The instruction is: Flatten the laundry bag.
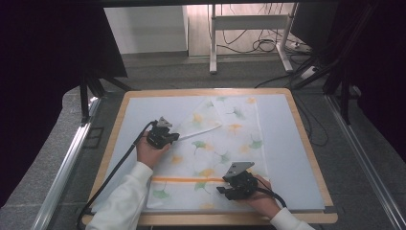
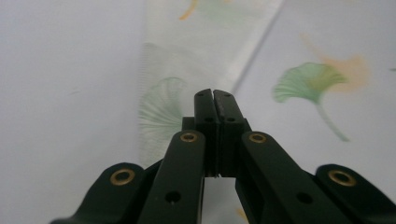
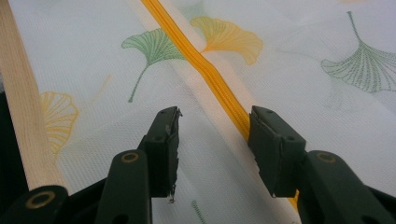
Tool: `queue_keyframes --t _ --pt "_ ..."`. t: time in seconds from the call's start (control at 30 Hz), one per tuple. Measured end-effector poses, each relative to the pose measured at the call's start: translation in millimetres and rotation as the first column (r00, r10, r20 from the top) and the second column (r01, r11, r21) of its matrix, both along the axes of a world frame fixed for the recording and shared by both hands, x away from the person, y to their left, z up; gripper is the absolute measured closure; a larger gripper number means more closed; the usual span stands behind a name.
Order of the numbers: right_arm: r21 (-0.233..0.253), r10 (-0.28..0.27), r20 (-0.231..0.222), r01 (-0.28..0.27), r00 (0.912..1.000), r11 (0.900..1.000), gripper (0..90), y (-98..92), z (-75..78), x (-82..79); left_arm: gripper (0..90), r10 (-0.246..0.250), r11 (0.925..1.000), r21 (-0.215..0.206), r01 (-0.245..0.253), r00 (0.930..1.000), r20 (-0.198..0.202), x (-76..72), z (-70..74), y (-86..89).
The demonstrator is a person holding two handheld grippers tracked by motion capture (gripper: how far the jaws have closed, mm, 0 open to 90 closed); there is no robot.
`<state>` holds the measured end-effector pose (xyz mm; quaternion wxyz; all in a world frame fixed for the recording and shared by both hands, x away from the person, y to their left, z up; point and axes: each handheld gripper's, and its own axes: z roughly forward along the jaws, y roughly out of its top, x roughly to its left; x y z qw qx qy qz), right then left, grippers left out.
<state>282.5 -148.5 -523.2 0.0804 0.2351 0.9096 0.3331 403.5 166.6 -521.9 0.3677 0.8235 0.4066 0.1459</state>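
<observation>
One cloth (image 1: 225,148), white mesh printed with green and yellow ginkgo leaves, is lying flat on the worktop (image 1: 306,143); one orange zip (image 1: 186,180) is running across its near end; two grippers are working on it.

The high view is showing the whole layout: the left gripper (image 1: 178,136) is sitting at the cloth's left edge, where a corner is folded over towards the middle; the right gripper (image 1: 221,190) is sitting near the zip, its tips pointing left along it.

The left gripper view is giving what the high view cannot: the left gripper (image 2: 213,93) is clenched, its jaws pressed together with a sliver of cloth edge showing low between them, so it appears to be pinching the cloth (image 2: 187,93); a doubled strip of mesh is running ahead of the tips.

The right gripper view is showing the right gripper (image 3: 215,116) released, jaws standing well apart; the zip (image 3: 205,70) is running between them and passing under the right-hand jaw; the worktop's wooden edge (image 3: 18,116) is lying left of the left-hand jaw.
</observation>
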Motion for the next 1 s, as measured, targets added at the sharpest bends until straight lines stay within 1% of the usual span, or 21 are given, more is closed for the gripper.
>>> queue_keyframes --t 0.07,0.13,0.2,0.23,0.27,0.3,0.43,0.5,0.57,0.6,0.63,0.67,0.73,0.8,0.9,0.93,1.0 --pt "0.0 -0.001 0.0 0.001 1.0 1.0 52.5 0.0 0.0 -0.1 90.0 -0.022 0.9998 0.002 0.022 0.9997 -0.006 -6.0 0.4 -5.3" --pt "-0.002 0.0 0.004 0.0 1.0 1.0 52.4 0.1 -0.1 -0.4 90.0 -0.047 0.9987 0.021 0.047 0.9989 -0.008 -11.4 -1.4 -11.5" --pt "-0.003 0.0 0.005 0.0 1.0 1.0 52.3 0.3 -0.1 -0.6 90.0 -0.058 0.9976 0.038 0.058 0.9983 -0.01 -14.1 -3.6 -16.2" --pt "-0.004 0.0 0.005 0.0 1.0 1.0 52.2 0.4 -0.1 -0.7 90.0 -0.059 0.9964 0.06 0.059 0.9982 -0.007 -14.0 -4.9 -18.7" --pt "-0.004 0.001 0.005 -0.001 1.0 1.0 52.3 0.4 0.0 -0.7 90.0 -0.057 0.9963 0.064 0.057 0.9984 -0.008 -12.8 -6.1 -19.8" --pt "-0.003 0.002 0.004 -0.002 1.0 1.0 52.3 0.3 -0.1 -0.4 90.0 -0.05 0.9962 0.07 0.051 0.9986 -0.015 -8.6 -8.9 -21.1" --pt "-0.003 0.003 0.003 -0.003 1.0 1.0 52.3 0.2 0.0 -0.1 90.0 -0.051 0.9957 0.077 0.052 0.9986 -0.016 -3.8 -11.1 -24.4" --pt "-0.002 0.003 0.0 -0.003 1.0 1.0 52.3 0.0 0.0 0.0 90.0 -0.044 0.9956 0.083 0.045 0.999 -0.01 -0.6 -10.9 -26.9" --pt "-0.001 0.003 0.0 -0.003 1.0 1.0 52.4 -0.1 0.0 0.1 90.0 -0.038 0.9942 0.101 0.038 0.9993 -0.003 4.3 -10.5 -27.9" --pt "0.0 0.003 0.0 -0.003 1.0 1.0 52.4 -0.1 0.0 0.1 90.0 -0.021 0.9946 0.102 0.021 0.9998 -0.007 9.0 -11.2 -27.6" --pt "0.0 0.003 0.0 -0.003 1.0 1.0 52.4 -0.1 0.0 0.1 90.0 -0.021 0.9946 0.102 0.021 0.9998 -0.007 9.0 -11.2 -27.6" --pt "-0.001 0.003 0.0 -0.003 1.0 1.0 52.4 -0.1 0.0 0.0 90.0 -0.018 0.9942 0.106 0.018 0.9998 -0.006 11.0 -11.6 -27.1" --pt "-0.002 0.004 0.003 -0.004 1.0 1.0 52.4 0.0 -0.2 -0.1 90.0 -0.001 0.995 0.1 0.002 1.0 -0.009 15.9 -11.7 -24.3" --pt "0.003 0.005 0.002 -0.005 1.0 1.0 52.4 -0.4 -0.3 0.0 90.0 0.012 0.9939 0.11 -0.011 0.9999 -0.006 19.9 -10.9 -20.9" --pt "0.004 0.006 0.001 -0.006 1.0 1.0 52.4 -0.6 -0.4 0.2 90.0 0.036 0.9943 0.101 -0.035 0.9993 -0.009 25.6 -10.4 -14.9" --pt "0.003 0.007 0.002 -0.007 1.0 1.0 52.4 -0.6 -0.4 0.1 90.0 0.046 0.9948 0.092 -0.044 0.9988 -0.015 29.4 -10.4 -10.7" --pt "0.003 0.007 0.003 -0.007 1.0 1.0 52.4 -0.6 -0.4 0.2 90.0 0.05 0.995 0.087 -0.049 0.9986 -0.018 31.5 -10.3 -8.3"
